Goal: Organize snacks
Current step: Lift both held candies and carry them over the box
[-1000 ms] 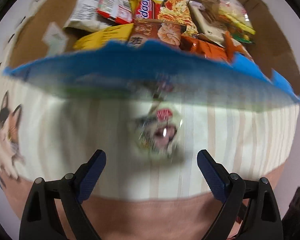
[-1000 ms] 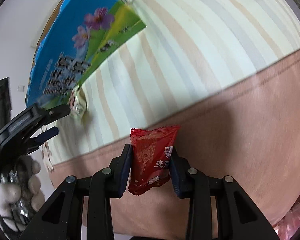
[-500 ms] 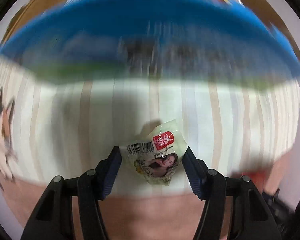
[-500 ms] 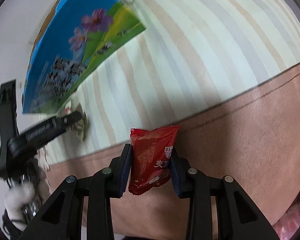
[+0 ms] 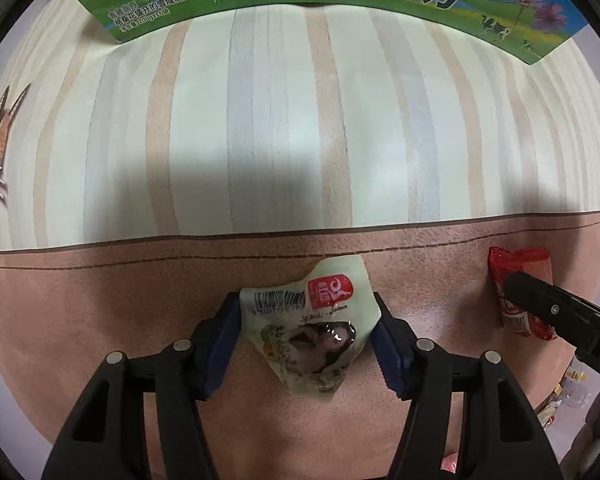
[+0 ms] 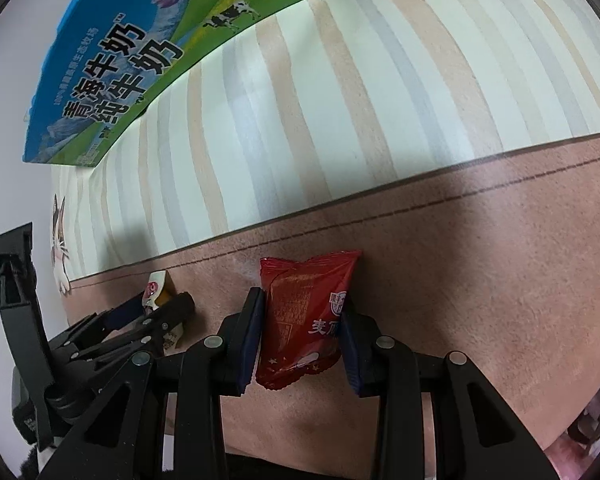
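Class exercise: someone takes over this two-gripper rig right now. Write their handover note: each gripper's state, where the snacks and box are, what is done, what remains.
Left gripper: shut on the pale green snack packet.
Right gripper: shut on the red snack packet.
Both are held over the pinkish-brown band of the striped cloth, side by side.
The milk carton box sits at the cloth's far edge; its inside is not visible now.
Done: both packets gripped.
Left: probably carry each to the box and release; more wrappers show faintly at the right edge.
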A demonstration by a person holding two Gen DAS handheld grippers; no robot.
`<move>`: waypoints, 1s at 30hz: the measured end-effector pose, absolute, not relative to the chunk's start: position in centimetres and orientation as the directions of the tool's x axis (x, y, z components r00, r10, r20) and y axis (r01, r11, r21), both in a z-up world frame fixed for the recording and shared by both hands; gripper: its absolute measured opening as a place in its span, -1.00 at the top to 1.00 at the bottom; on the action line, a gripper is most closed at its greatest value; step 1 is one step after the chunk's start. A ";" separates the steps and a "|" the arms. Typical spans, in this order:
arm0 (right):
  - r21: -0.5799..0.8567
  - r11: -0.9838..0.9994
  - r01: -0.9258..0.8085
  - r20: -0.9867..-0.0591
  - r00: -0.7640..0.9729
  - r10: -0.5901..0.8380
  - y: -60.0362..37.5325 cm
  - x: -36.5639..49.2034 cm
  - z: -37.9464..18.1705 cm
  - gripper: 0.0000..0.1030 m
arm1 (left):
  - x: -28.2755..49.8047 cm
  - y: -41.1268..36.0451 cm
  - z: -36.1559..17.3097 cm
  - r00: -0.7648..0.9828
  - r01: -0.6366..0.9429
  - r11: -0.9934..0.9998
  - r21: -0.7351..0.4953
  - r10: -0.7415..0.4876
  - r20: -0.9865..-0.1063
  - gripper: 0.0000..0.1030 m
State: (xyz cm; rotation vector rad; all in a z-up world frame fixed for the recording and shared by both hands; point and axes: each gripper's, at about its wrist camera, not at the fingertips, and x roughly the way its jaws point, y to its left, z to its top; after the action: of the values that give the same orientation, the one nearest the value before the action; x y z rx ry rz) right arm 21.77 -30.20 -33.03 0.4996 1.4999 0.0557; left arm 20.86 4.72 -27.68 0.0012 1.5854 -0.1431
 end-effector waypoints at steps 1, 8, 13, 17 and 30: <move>0.348 0.898 0.271 -0.937 0.087 0.337 -30.1 22.0 -33.2 0.26 | 20.6 4.8 -27.8 -0.022 0.089 0.992 -0.090 -0.088 -0.996 -0.15; 0.337 0.894 0.296 -0.941 0.074 0.331 -30.0 22.6 -34.1 0.25 | 20.0 5.5 -28.5 -0.031 0.085 0.994 -0.071 -0.068 -0.997 -0.15; 0.336 0.883 0.328 -0.940 0.059 0.336 -30.0 23.1 -34.9 0.24 | 20.9 4.4 -28.3 -0.027 0.083 0.995 -0.058 -0.056 -0.998 -0.15; 0.331 0.884 0.329 -0.942 0.056 0.332 -29.8 23.3 -35.1 0.22 | 20.6 4.1 -28.0 -0.016 0.073 0.996 -0.054 -0.053 -0.998 -0.10; 0.435 0.862 0.259 -0.900 0.154 0.408 -29.2 21.3 -29.4 0.25 | 19.7 4.1 -21.5 0.026 0.083 0.982 -0.172 -0.175 -0.984 -0.07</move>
State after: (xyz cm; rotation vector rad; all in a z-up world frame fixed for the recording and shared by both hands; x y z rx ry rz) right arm 21.34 -29.18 -29.44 0.5691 1.4356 0.1156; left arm 19.68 4.10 -21.50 -0.0734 1.5322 -0.1992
